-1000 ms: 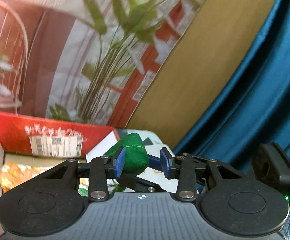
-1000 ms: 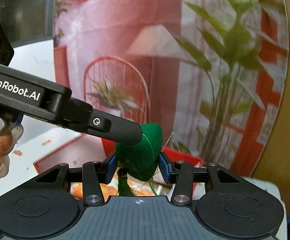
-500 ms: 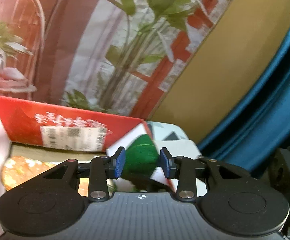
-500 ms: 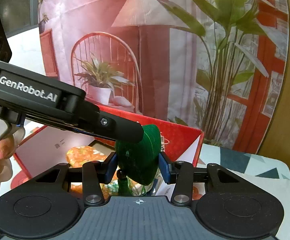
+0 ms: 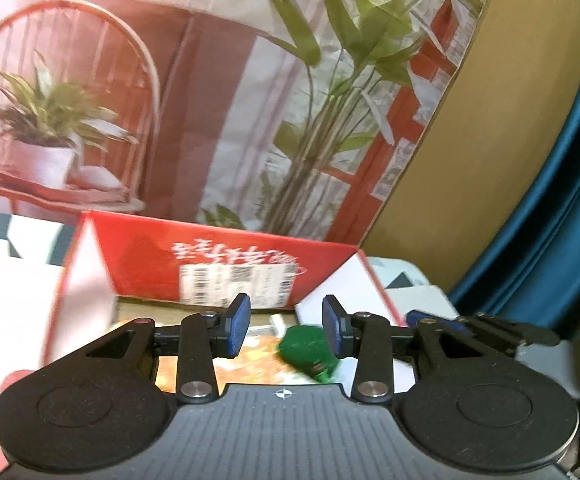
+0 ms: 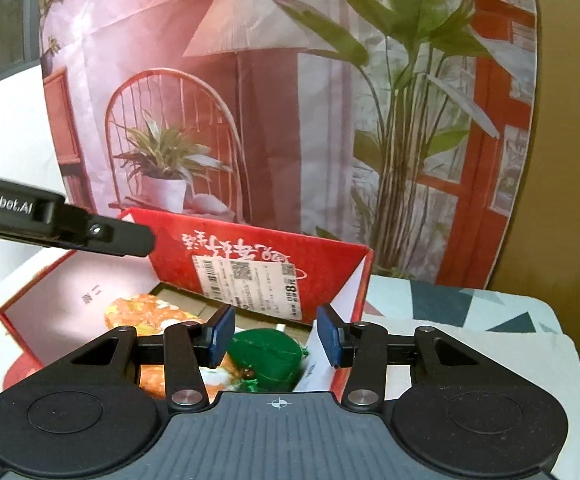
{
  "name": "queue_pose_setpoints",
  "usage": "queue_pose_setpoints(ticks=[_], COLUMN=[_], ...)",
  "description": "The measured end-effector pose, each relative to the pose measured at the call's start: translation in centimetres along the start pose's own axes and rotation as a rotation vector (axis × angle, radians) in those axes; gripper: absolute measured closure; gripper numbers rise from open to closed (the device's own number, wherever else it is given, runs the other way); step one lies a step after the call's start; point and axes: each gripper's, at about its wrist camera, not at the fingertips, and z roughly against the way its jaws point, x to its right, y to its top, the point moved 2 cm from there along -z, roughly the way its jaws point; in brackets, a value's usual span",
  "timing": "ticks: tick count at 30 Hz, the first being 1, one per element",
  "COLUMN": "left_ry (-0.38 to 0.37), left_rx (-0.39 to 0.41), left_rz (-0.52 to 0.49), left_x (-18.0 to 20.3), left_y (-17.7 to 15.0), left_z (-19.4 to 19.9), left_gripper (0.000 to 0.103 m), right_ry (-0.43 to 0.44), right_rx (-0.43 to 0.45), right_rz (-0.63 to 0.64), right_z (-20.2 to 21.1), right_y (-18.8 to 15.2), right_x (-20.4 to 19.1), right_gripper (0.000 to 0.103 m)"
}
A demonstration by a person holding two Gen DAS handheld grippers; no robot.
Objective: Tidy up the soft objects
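The green soft object [image 6: 265, 354] lies inside the red cardboard box [image 6: 249, 258], down on the box floor near its right-hand inner wall, partly on an orange-and-white patterned soft item [image 6: 145, 312] that covers much of the bottom; a small bead and a bit of green fringe show at its near edge; in the left wrist view the same green piece [image 5: 308, 350] is blurred, sitting just inside the right blue pad. The right claw [image 6: 275, 336] hangs above it with both blue pads spread apart and touching nothing, so it is released; the left claw [image 5: 285, 326] is likewise parted and empty, its pads clear of the green piece; seen from the right wrist, the left tool's black body reaches in from the left above the box's white side flap. The box stands open, its red back flap upright with a white shipping label [image 6: 249, 280] stuck on it; it rests on a worktop [image 6: 470, 320] covered in a white cloth with grey and red triangles. Behind stands a printed backdrop [image 6: 249, 100] showing a lamp, a chair, and potted plants; a teal curtain [image 5: 562, 180] hangs to the right.
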Motion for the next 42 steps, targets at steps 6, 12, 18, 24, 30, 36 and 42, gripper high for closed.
queue_pose_setpoints(ticks=[6, 12, 18, 24, 30, 36, 42], left_ry=[0.052, 0.095, 0.128, 0.163, 0.194, 0.215, 0.226], left_rx=[0.0, 0.008, 0.004, -0.028, -0.079, -0.116, -0.119], left_rz=[-0.015, -0.013, 0.027, 0.05, 0.05, 0.044, 0.018], left_x=[-1.4, -2.5, -3.3, -3.5, -3.5, -3.4, -3.1], left_y=[-2.5, -5.2, -7.8, -10.9, -13.7, -15.7, -16.9], left_z=[3.7, 7.0, 8.8, 8.5, 7.5, 6.4, 6.0], left_gripper=[0.062, 0.062, 0.062, 0.061, 0.061, 0.051, 0.045], right_ry=[0.021, 0.038, 0.055, 0.068, 0.051, 0.017, 0.01], right_rx=[0.031, 0.067, 0.082, 0.063, -0.029, -0.098, -0.119], right_rz=[-0.016, -0.025, -0.048, -0.059, -0.091, -0.124, -0.145], right_z=[2.7, 5.5, 7.3, 8.1, 7.0, 5.7, 4.5], right_y=[-1.2, -2.8, -4.6, -7.2, -10.7, -13.5, -15.1], right_x=[-1.8, -3.8, -4.9, -5.8, -6.1, -6.0, -5.9], right_gripper=[0.061, 0.061, 0.061, 0.061, 0.061, 0.06, 0.055])
